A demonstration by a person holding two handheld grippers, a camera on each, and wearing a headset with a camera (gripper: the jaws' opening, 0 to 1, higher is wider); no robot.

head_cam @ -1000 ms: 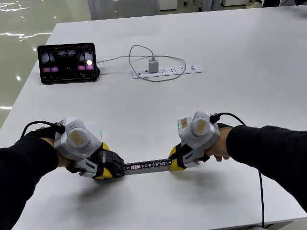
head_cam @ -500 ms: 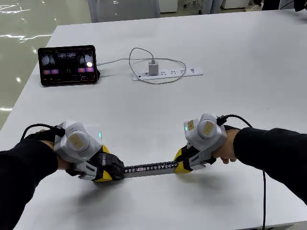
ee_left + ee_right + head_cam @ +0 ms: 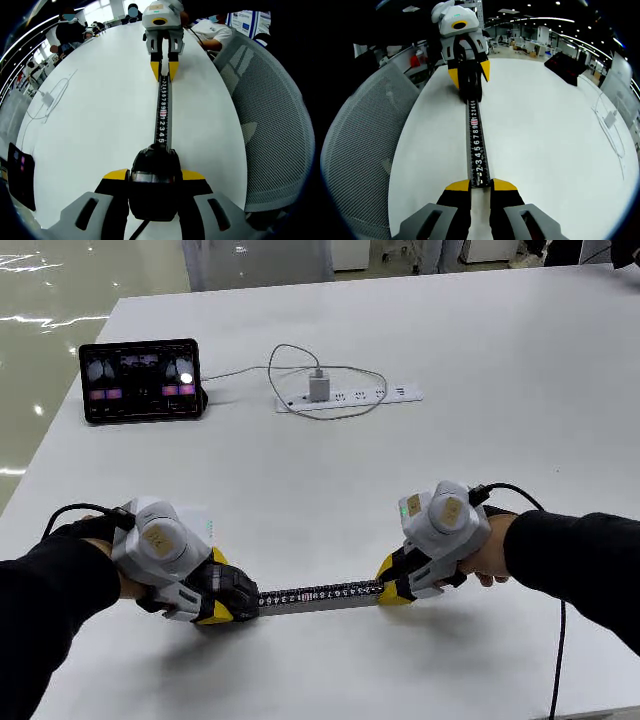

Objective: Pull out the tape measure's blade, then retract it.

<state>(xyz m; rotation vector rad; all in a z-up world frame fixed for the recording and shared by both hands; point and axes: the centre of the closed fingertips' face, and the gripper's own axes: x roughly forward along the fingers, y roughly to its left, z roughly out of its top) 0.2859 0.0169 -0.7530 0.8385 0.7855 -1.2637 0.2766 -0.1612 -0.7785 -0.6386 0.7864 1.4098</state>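
Low in the centre of the head view, the left gripper (image 3: pixel 222 586) clamps the black tape measure (image 3: pixel 154 185) and the right gripper (image 3: pixel 390 582), jaws nearly together, pinches the tip of the blade (image 3: pixel 320 595); a stretch of blade lies drawn out on the table (image 3: pixel 400 440) between them; retracting is still to do.

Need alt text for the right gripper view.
The right gripper, yellow-tipped, pinches the end of a black numbered tape blade, which runs across the white table to a black tape measure case held by the left gripper.
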